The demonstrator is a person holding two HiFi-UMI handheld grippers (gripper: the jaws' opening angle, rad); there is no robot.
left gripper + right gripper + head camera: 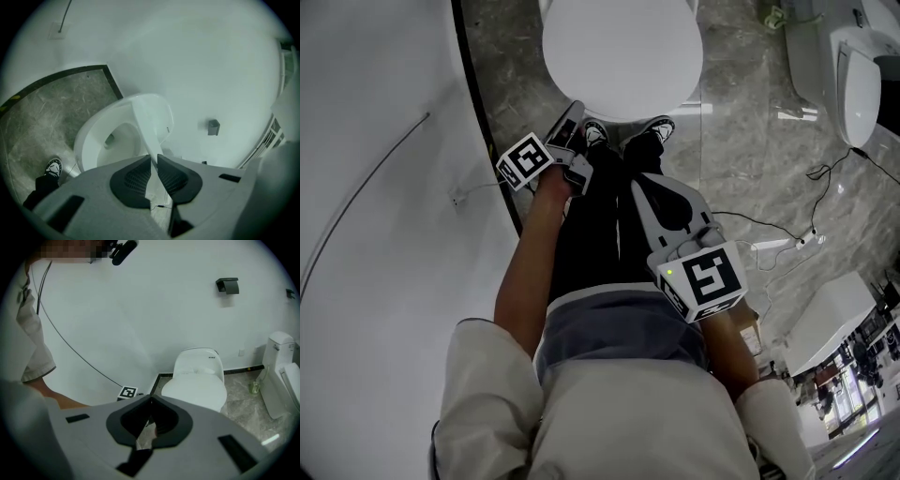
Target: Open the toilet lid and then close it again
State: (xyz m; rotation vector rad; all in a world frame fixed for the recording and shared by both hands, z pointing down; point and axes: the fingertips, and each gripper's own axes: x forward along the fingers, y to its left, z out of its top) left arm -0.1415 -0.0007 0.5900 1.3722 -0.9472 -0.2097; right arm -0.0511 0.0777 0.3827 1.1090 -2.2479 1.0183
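The white toilet lid (pixel 622 52) fills the top of the head view. In the left gripper view the lid (pixel 152 119) stands partly raised, with the open bowl (pixel 119 140) showing to its left. My left gripper (pixel 154 157) is shut on the lid's thin front edge; in the head view it (pixel 577 117) sits at the lid's front left rim. My right gripper (pixel 645 183) hangs back over the person's legs, clear of the toilet. Its jaw tips (pixel 150 399) meet with nothing between them. From there the lid (pixel 194 390) lies ahead, below the tank (pixel 199 361).
A curved white wall (pixel 384 187) runs close on the left. A second toilet (pixel 853 75) stands at the right, with cables (pixel 787 239) on the marble floor and a white box (pixel 830 319) nearer. The person's shoes (pixel 661 127) are at the bowl's front.
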